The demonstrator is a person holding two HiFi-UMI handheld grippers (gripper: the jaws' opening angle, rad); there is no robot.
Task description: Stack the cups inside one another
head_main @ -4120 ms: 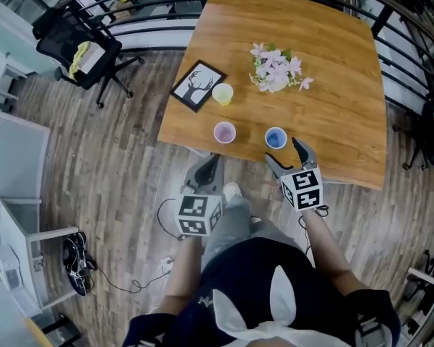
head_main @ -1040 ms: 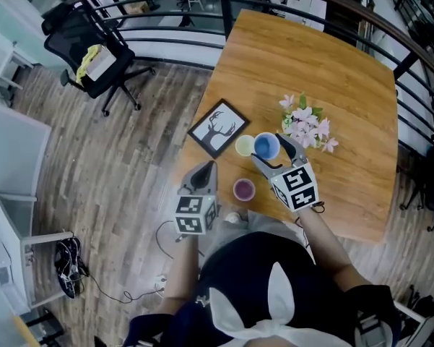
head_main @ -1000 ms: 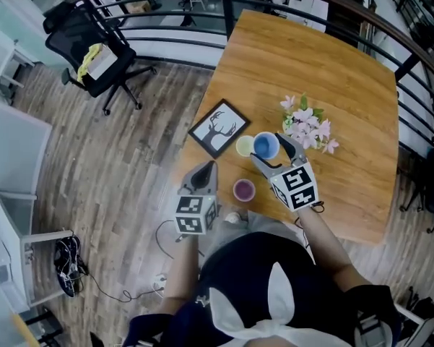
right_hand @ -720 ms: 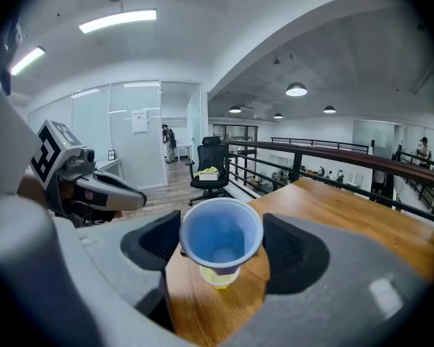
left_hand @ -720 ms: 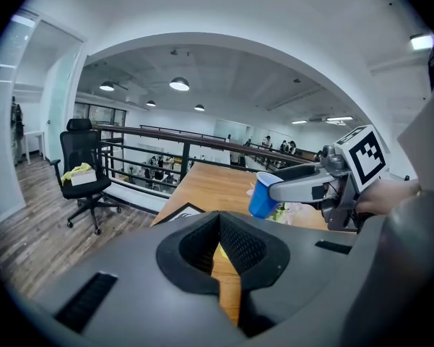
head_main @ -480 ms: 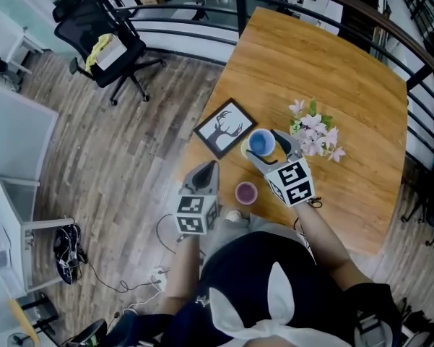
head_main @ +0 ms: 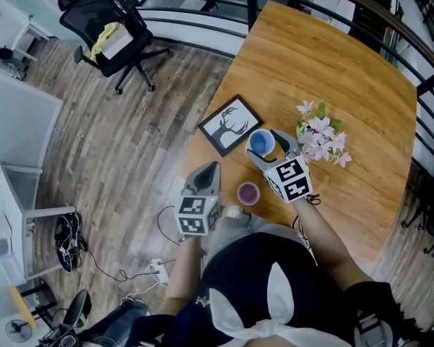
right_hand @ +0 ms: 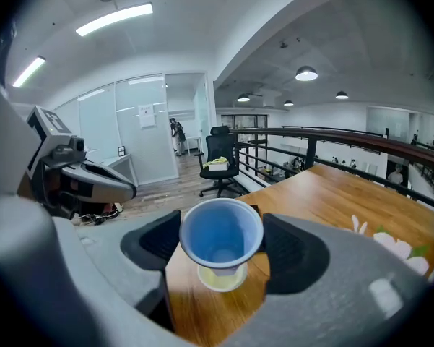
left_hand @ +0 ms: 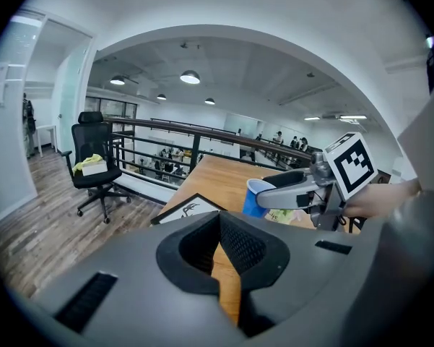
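Right gripper [head_main: 263,146] is clamped on the blue cup [right_hand: 221,231], one jaw on each side of its wall. The cup is upright, mouth up, held above the table [head_main: 332,63] just beside the deer picture frame [head_main: 230,124], on the frame's flower side. The yellow cup [right_hand: 220,279] stands on the table directly under it, its rim showing below the blue base in the right gripper view. It looks lined up so blue can drop into yellow; can't tell if the base has entered yet. The side grip leaves the base free to go in. The purple cup [head_main: 248,193] is alone on the table, near the frame's corner on the person's side, by the table edge, likely next. Left gripper [left_hand: 218,230] has its jaws together with nothing between them, off the table edge on the person's side of the frame, probably idle to stay clear. Flowers [head_main: 321,139] sit past the blue cup from the frame, not in the way.
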